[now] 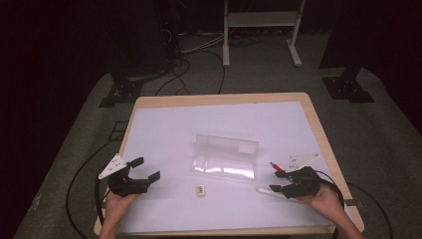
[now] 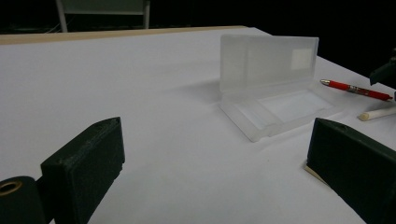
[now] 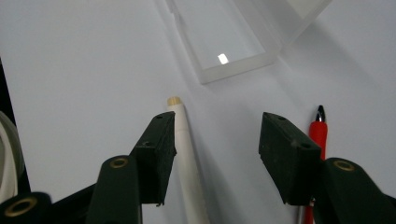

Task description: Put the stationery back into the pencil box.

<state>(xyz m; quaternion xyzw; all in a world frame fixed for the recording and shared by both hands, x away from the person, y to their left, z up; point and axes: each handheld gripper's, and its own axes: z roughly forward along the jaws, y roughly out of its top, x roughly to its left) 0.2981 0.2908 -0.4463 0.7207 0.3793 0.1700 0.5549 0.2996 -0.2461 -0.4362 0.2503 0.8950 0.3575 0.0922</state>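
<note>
Your right claw (image 3: 215,154) is hanging open over the table (image 1: 164,124), gripping nothing. White stick (image 3: 187,154) is lying flat between its jaws, by the left one, its tan tip pointing at the clear box (image 3: 224,42). Red pen (image 3: 317,135) is lying just outside the right jaw, pointing the same way.

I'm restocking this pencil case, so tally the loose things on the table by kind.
Clear case, open: 1
Red pen: 1
White pen: 1
Small eraser: 1
Total: 4
</note>
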